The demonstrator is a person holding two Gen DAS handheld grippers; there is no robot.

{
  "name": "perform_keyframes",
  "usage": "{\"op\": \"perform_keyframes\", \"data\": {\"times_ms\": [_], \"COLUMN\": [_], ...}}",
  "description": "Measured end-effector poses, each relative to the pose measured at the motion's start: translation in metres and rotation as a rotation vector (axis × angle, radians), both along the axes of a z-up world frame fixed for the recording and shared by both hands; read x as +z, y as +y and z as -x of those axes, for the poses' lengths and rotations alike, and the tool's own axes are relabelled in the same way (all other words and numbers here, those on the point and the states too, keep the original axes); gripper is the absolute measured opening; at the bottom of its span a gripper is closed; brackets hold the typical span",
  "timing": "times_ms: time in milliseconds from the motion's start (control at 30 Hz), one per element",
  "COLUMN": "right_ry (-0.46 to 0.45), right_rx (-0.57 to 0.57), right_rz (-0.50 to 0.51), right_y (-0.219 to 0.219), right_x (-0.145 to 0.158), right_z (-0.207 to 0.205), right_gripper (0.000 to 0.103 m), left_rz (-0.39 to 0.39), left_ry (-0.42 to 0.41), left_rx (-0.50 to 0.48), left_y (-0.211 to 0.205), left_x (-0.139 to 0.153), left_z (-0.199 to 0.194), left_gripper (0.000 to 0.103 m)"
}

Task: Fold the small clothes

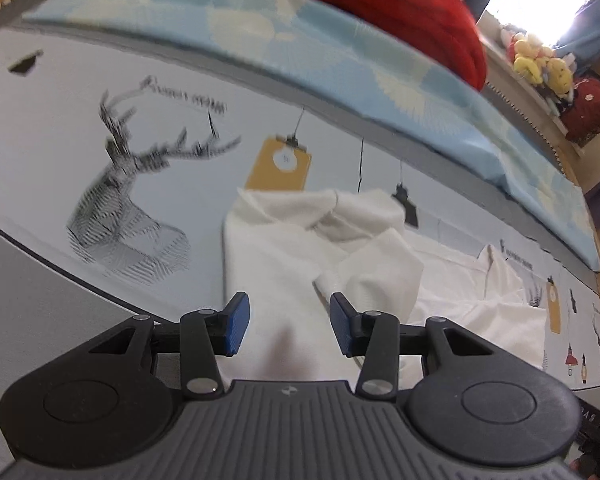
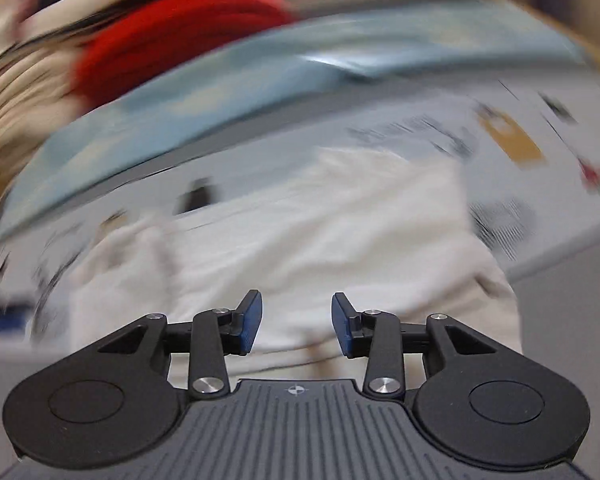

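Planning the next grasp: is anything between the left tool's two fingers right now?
Only the white garment behind the open gap of the left tool, not gripped. The left wrist view shows it.

I see one white garment (image 1: pixel 300 256) lying on the printed cloth. It is of a plain, soft fabric and it is not yet folded neatly. In my left wrist view its left edge runs rather straight, and the upper part is bunched: a piece of the fabric is turned over itself and makes a raised fold with a pointed corner near the middle. More white fabric (image 1: pixel 480 300) spreads flat to the right, with small wrinkles. I cannot tell if this is the same piece. In my right wrist view the white garment (image 2: pixel 340 232) is strongly blurred; I only see it lies wide and wrinkled.
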State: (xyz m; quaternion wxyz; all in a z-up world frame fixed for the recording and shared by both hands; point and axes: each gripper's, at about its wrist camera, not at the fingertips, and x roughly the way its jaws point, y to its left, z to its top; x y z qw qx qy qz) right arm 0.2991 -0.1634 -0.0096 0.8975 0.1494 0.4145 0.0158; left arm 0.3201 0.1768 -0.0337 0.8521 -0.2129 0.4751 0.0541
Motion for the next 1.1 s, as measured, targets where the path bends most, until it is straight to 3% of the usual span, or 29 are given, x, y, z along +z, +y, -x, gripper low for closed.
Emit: {"op": "perform_keyframes", "data": {"times_ms": [133,233,567,633,733,833,1000,1100], "right_ry": [0.128,0.134,0.199,0.216,0.233,0.236,0.239,0.243], "right_rx": [-0.181,-0.254,-0.408,-0.427,-0.446,-0.458,-0.469,-0.469], "right_rz": [-0.173,-0.164,-0.269,-0.285,-0.297,-0.295,-0.292,-0.291], "right_y": [-0.047,-0.063,-0.113,-0.116,-0.119,-0.118,-0.115,-0.113], "right_x": [-0.025,-0.034,-0.057,-0.063,-0.067,-0.067,-0.066,-0.066], "right_z": [-0.011,-0.022,-0.047,-0.05,-0.052,-0.052,-0.052,-0.051], "right_gripper": [0.04,0.04,0.04,0.04,0.04,0.04,0.04,0.039], "left_rz": [0.024,0.033,0.035,0.028,0.023,-0.008,-0.049,-0.087], "left_ry": [0.021,0.013,0.02,0.018,0.015,-0.03,-0.103,-0.009], "left_rx": [0.007,0.01,0.01,0.003,-0.012,-0.017,0.199,0.255], "left_y": [-0.013,-0.02,-0.035,-0.037,-0.04,-0.042,-0.032,-0.034], "left_x": [-0.022,-0.032,-0.058,-0.062,-0.065,-0.052,-0.001,-0.005], "left_z": [-0.015,-0.026,-0.051,-0.053,-0.054,-0.049,-0.008,0.008], "left_gripper": [0.047,0.048,0.046,0.037,0.01,0.004,0.004,0.008]}}
